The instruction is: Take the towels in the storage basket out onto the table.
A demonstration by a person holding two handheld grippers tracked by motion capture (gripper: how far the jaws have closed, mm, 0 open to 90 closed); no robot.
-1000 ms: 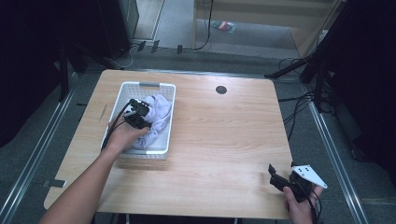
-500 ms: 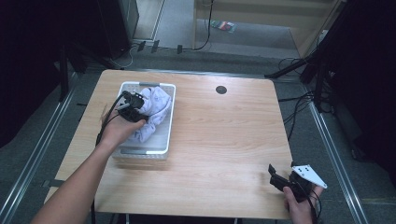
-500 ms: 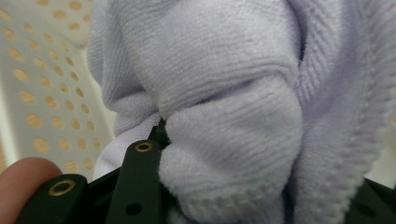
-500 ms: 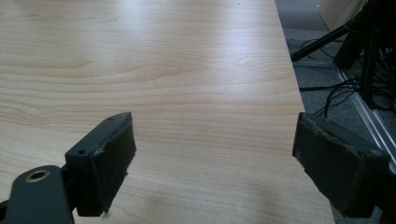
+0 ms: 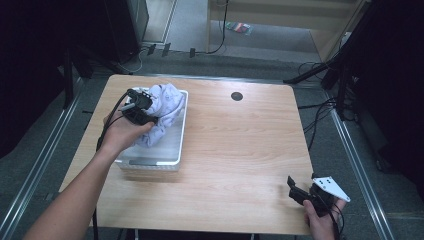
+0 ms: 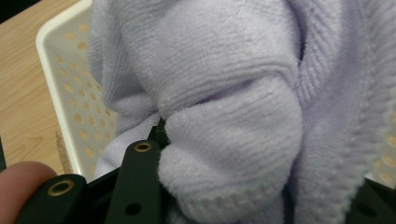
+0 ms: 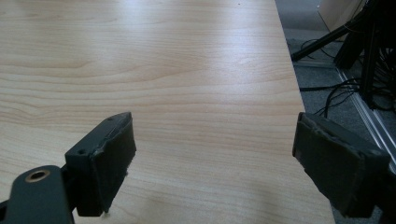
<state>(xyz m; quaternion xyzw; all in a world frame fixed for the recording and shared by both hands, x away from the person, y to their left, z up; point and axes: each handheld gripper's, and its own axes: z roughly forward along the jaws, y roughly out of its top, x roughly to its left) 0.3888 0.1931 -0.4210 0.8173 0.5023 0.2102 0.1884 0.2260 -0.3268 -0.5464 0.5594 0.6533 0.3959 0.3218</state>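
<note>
A pale lavender towel is bunched up and lifted above the white perforated basket at the table's left. My left gripper is shut on a fold of that towel, which bulges between its black jaws; the basket's holed wall lies behind it. At the table's front right corner my right gripper stands open over bare wood, nothing between its pads.
A small round black cable hole sits near the table's far edge. Cables and stand legs lie on the floor beyond the right side. The table's right edge runs close to my right gripper.
My left gripper has risen and drawn back toward the basket's left, pulling the towel up out of the basket. The right gripper has stayed put.
</note>
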